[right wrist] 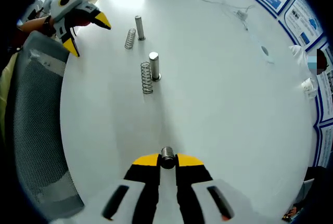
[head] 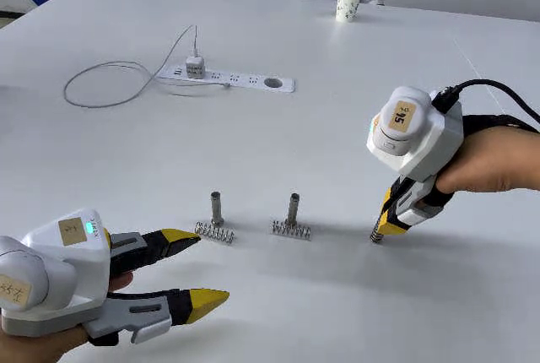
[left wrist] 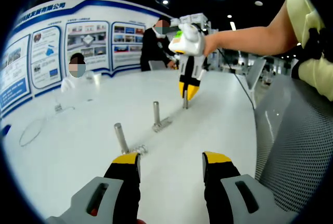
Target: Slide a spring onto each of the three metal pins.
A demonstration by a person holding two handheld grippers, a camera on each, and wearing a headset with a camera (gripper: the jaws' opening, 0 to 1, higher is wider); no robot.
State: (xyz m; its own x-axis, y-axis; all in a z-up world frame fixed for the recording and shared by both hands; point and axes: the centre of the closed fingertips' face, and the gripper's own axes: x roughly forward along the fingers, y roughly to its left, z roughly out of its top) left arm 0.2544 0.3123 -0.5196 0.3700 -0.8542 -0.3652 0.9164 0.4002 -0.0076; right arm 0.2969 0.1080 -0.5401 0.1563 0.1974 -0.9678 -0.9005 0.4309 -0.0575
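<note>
The right gripper (head: 381,230) has its fingers closed narrow on the held spring (right wrist: 166,157), which stands upright with its lower end at the white surface (head: 337,143). The left gripper (head: 199,267) has its fingers spread wide and holds nothing, low over the surface near the left pin (head: 217,208). The middle pin (head: 293,208) stands upright. The left spring (head: 214,232) and middle spring (head: 291,229) lie flat (each just beside its pin's base). Both pins are bare.

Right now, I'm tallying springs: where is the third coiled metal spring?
Head view, right side: the coiled metal spring stands pinched in the right gripper's yellow tips, right of the nearest upright metal pin.
</note>
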